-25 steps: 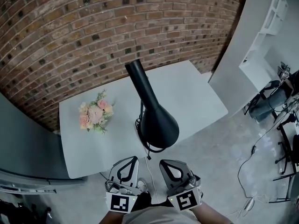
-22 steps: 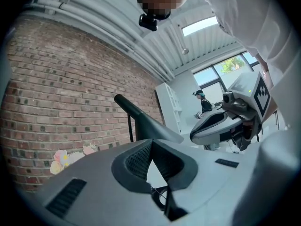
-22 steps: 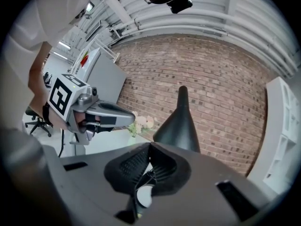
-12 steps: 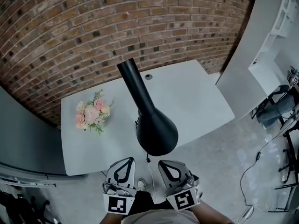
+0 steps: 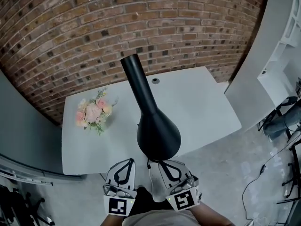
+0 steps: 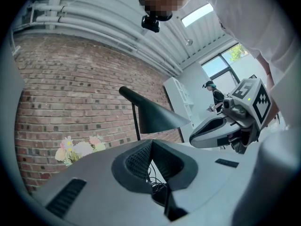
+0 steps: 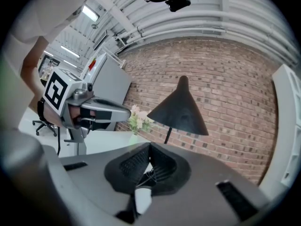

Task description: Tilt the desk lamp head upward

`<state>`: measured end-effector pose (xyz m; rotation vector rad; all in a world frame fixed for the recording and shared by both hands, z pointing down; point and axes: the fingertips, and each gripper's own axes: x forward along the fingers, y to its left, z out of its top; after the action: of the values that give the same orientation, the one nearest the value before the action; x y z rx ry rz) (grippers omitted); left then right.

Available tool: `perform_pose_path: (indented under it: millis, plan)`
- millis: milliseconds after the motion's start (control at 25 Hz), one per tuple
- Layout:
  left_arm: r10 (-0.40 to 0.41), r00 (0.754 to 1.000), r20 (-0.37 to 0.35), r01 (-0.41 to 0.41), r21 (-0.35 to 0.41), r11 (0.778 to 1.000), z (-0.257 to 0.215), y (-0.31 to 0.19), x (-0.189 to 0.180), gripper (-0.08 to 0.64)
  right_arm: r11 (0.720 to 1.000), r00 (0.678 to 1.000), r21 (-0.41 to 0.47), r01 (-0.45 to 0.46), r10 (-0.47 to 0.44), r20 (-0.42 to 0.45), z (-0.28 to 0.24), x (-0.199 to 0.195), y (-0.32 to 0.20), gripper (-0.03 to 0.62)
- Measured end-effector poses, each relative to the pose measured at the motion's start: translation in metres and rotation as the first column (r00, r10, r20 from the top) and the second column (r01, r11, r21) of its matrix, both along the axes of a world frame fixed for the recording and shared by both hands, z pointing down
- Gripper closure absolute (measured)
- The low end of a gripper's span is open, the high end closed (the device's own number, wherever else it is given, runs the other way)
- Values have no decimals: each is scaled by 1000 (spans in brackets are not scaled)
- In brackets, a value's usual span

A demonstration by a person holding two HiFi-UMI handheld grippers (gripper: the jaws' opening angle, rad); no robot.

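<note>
Lamp: black cone-shaped desk lamp head (image 5: 158,134) unmoved, not yet tilted.
Right gripper (image 5: 165,165): fingers closed, empty, seemingly nearer the lamp head.
Left gripper (image 5: 126,163): fingers closed, empty.

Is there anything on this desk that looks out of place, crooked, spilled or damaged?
Nothing stands out. The black desk lamp stands on the white desk with its head pointing down toward the near edge. The flower bouquet sits intact to its left. The left claw and right claw are shut and empty, at the desk's near edge.
</note>
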<state>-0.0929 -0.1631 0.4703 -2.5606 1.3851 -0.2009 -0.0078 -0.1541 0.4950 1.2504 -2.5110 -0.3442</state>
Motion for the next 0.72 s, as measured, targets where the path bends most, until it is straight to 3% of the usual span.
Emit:
perform_pose_path:
  millis: [320,600,720]
  plan:
    - [-3,1000,1,3,41,999,15,-9,1,554,998,1000,68,-18,17,20,4,7,-14,575]
    - [16,998,58,-21,90,996,14,-12,0,554,993,999,120,-22,17,43,-7,5,-21,575]
    - [3,1000,28,-6,79,997,17,-16,-5,554,991,998,133,-30,24,51,-10,4,-25,575]
